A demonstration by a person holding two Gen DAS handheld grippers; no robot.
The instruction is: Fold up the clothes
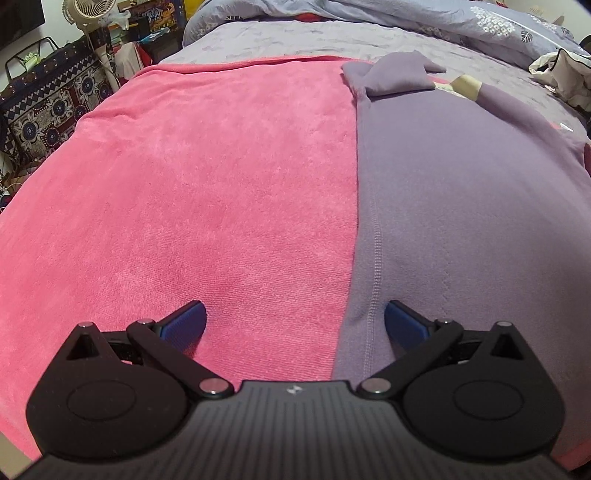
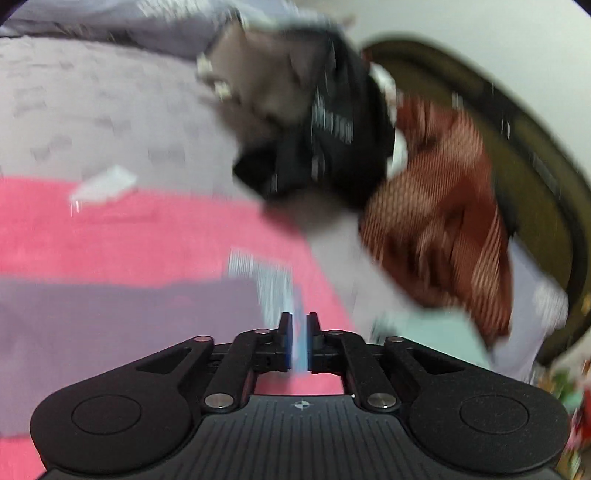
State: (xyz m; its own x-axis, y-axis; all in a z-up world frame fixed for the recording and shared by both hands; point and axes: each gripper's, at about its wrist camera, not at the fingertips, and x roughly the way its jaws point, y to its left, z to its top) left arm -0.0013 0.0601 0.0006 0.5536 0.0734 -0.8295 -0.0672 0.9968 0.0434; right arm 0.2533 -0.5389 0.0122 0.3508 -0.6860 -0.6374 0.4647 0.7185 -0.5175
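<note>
A purple garment (image 1: 461, 192) lies flat on a pink blanket (image 1: 192, 192) on the bed, with a sleeve folded across its far end (image 1: 391, 75). My left gripper (image 1: 294, 325) is open, low over the garment's left edge, one finger over the blanket and one over the garment. In the blurred right wrist view my right gripper (image 2: 298, 338) is nearly shut with a thin pale blue strip (image 2: 284, 291) between its fingers. The purple garment (image 2: 110, 325) lies to its left on the pink blanket (image 2: 129, 236).
A grey quilt (image 1: 424, 22) is heaped at the bed's far end. A pile of dark and rust-red clothes (image 2: 388, 177) lies at the right. A patterned bag (image 1: 48, 107) and a fan (image 1: 83, 11) stand left of the bed.
</note>
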